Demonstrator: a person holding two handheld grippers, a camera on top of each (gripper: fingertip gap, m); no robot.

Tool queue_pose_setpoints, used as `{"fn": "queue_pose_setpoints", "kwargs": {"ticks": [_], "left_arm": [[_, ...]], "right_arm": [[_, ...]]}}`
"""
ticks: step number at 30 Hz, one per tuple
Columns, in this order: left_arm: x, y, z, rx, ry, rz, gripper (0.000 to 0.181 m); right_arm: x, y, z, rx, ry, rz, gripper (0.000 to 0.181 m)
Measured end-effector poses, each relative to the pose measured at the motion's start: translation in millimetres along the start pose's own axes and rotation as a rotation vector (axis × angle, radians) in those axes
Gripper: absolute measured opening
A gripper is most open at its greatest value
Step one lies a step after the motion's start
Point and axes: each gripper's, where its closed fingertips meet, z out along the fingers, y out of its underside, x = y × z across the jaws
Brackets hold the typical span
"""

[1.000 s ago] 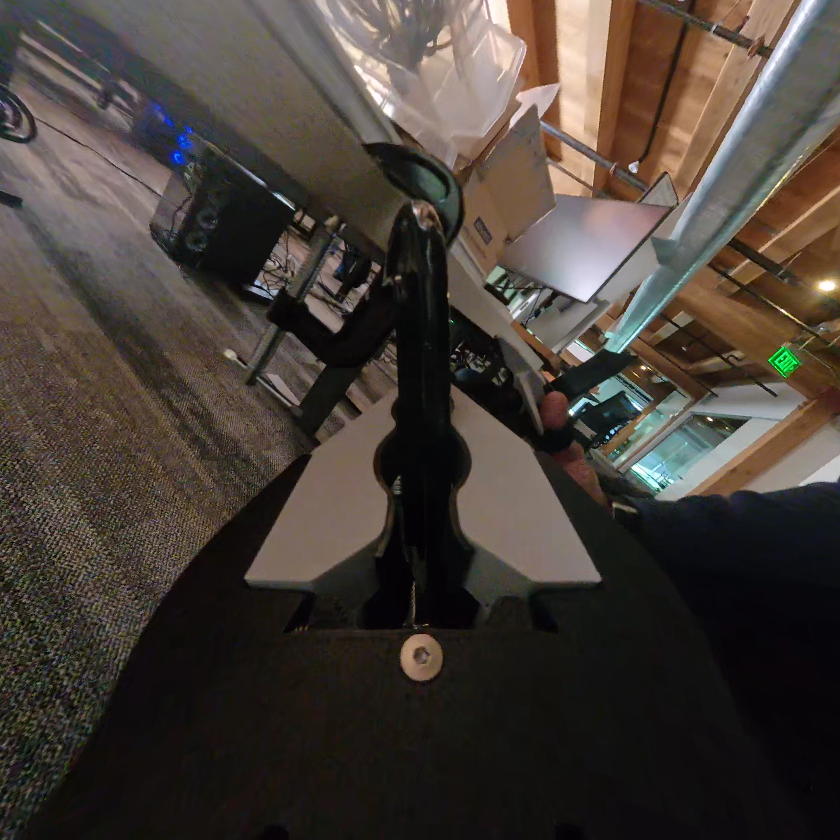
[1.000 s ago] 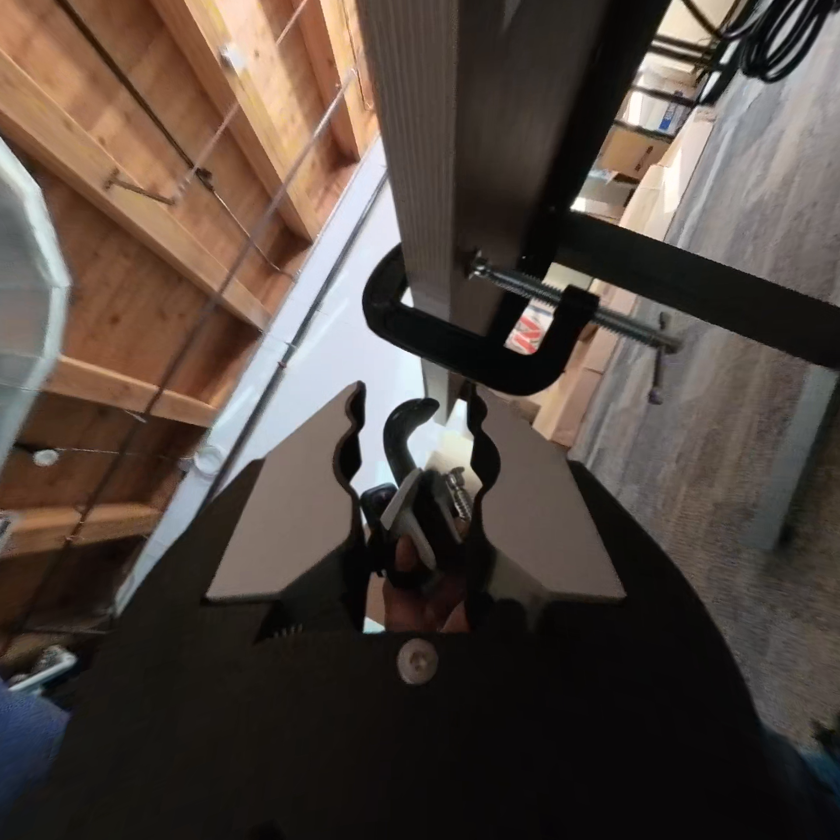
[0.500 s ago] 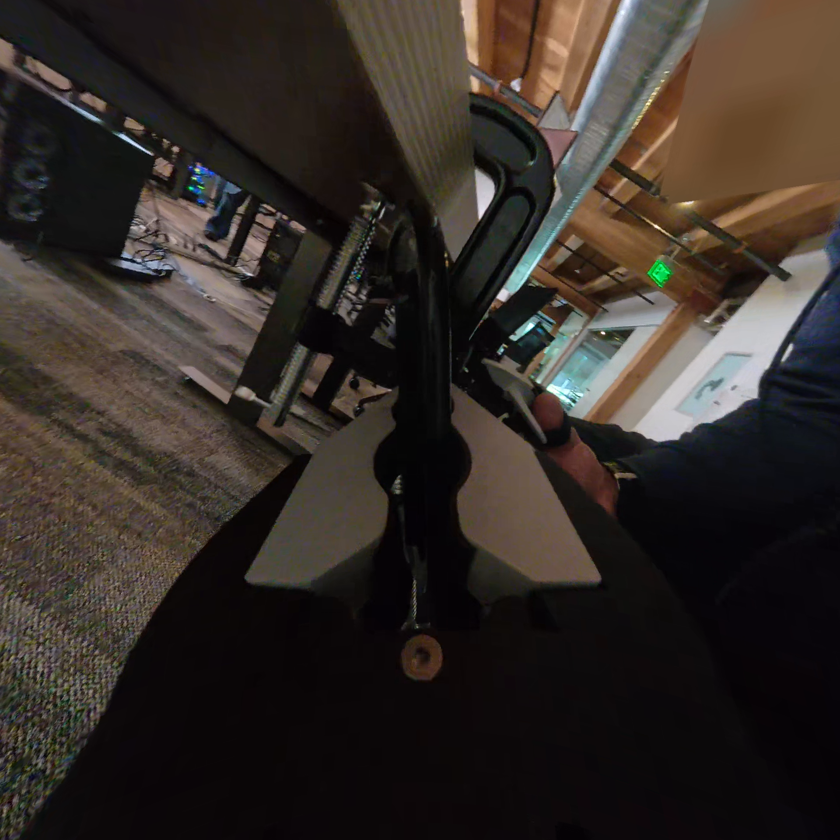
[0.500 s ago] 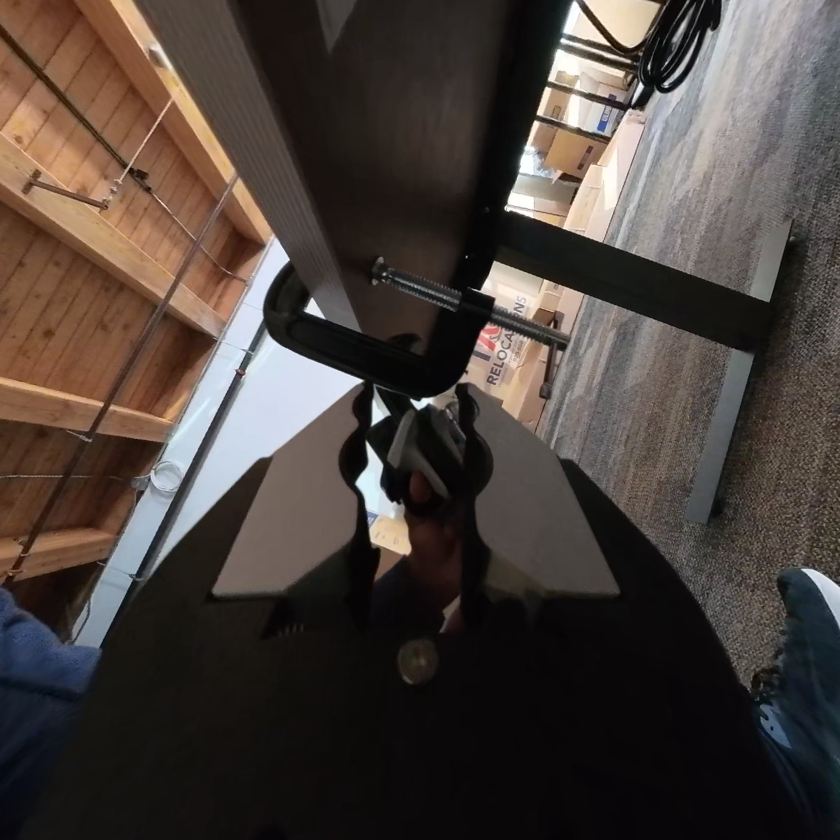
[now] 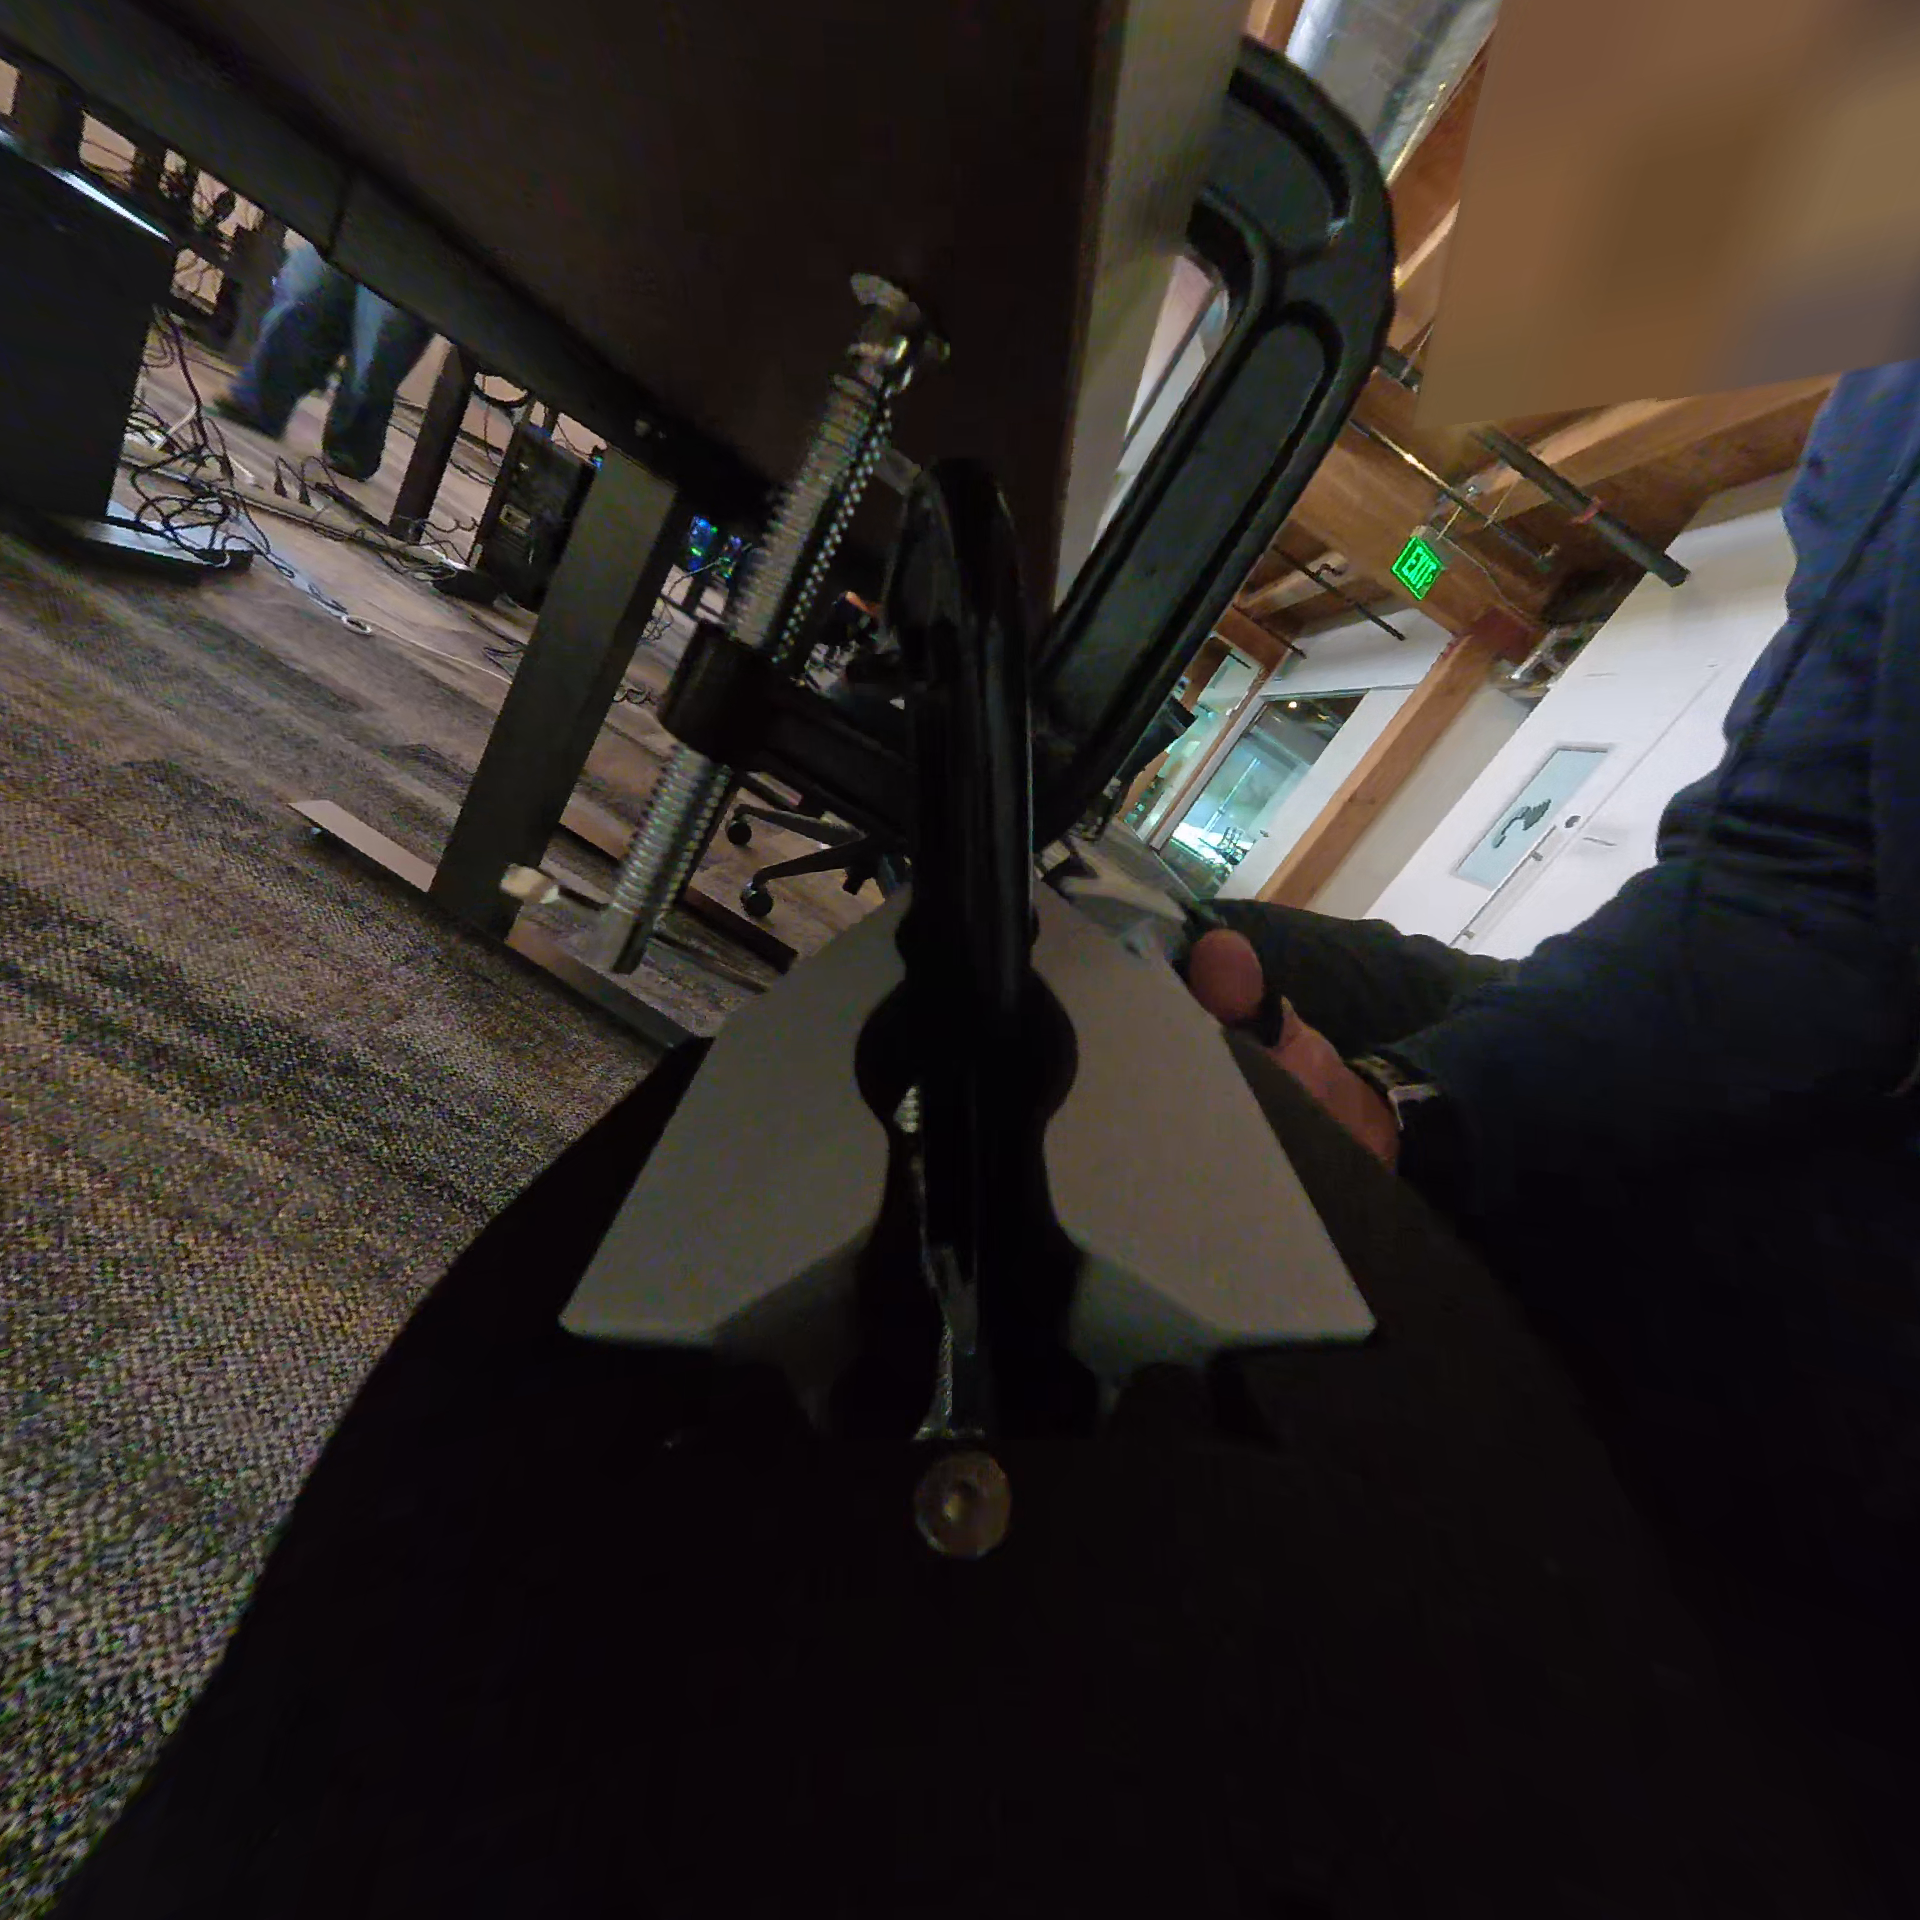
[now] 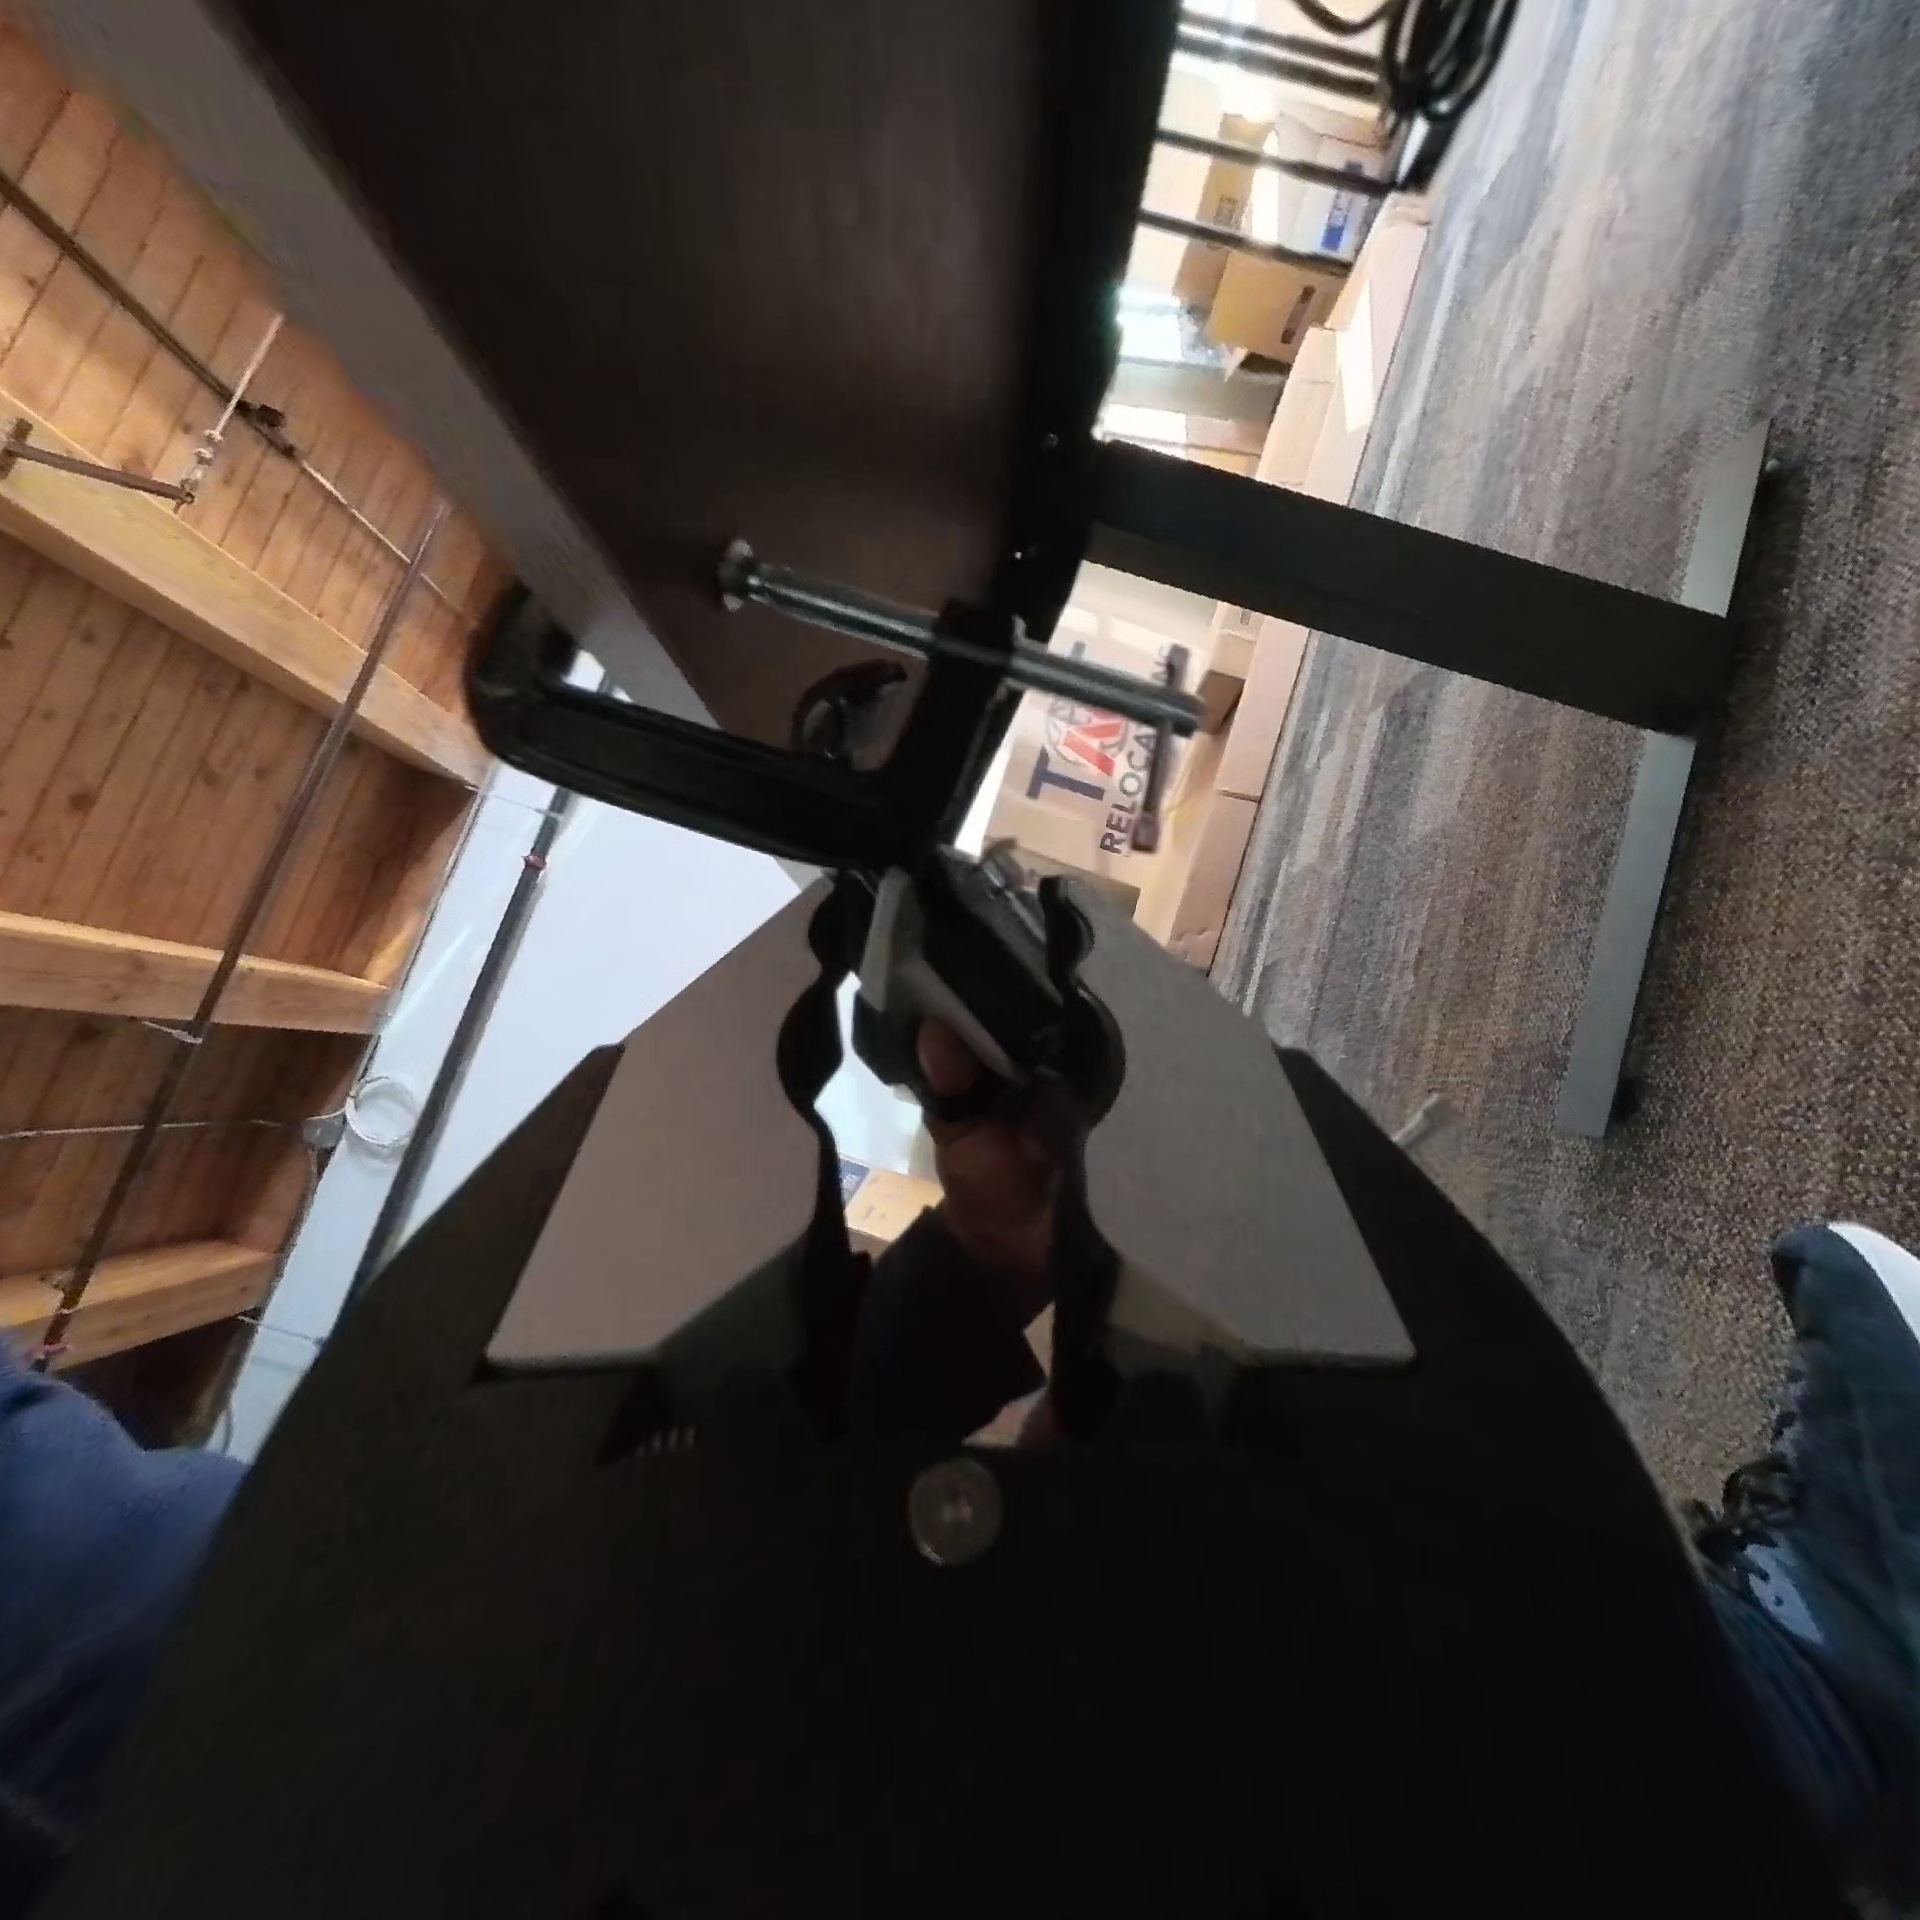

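Observation:
My left gripper (image 5: pixel 971 920) is shut on a small black C-clamp (image 5: pixel 961 727), whose curved end reaches up to the table's edge. Beside it, a large black C-clamp (image 5: pixel 1247 416) grips the tabletop (image 5: pixel 727 156), its threaded screw (image 5: pixel 748 644) pressing the underside. My right gripper (image 6: pixel 940 925) is open and empty, just below the large clamp (image 6: pixel 675 748). Between its fingers I see the left gripper (image 6: pixel 935 977) and the hand holding it. The small clamp's hook (image 6: pixel 847 696) sits under the tabletop (image 6: pixel 727 260), next to the screw (image 6: pixel 862 623).
Grey carpet (image 5: pixel 208 1091) lies below. A dark table leg (image 5: pixel 561 707) stands close behind the clamps; it also shows in the right wrist view (image 6: pixel 1403 592). Cardboard boxes (image 6: pixel 1247 291) line the far side. A shoe (image 6: pixel 1849 1403) is at the right. A person's legs (image 5: pixel 322 343) are far off.
Both grippers have moved in closer under the table edge. The left one has carried the small clamp up beside the large clamp. The right gripper stays open.

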Motion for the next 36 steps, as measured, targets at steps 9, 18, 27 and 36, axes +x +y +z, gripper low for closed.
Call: {"fn": "queue_pose_setpoints", "kwargs": {"ticks": [9, 18, 27, 36], "left_arm": [[-1, 7, 6, -0.024, 0.04, -0.022, 0.018], [-1, 11, 6, -0.036, 0.06, -0.048, 0.021], [-4, 20, 6, -0.112, 0.045, -0.058, 0.022], [-11, 25, 6, -0.242, -0.025, -0.001, 0.022]], "right_arm": [[51, 22, -7, 0.017, 0.097, 0.097, 0.036], [79, 33, -7, 0.037, 0.109, 0.152, 0.036], [100, 42, -5, 0.045, 0.11, 0.201, 0.036], [112, 41, -2, 0.073, 0.108, 0.22, 0.036]]}}
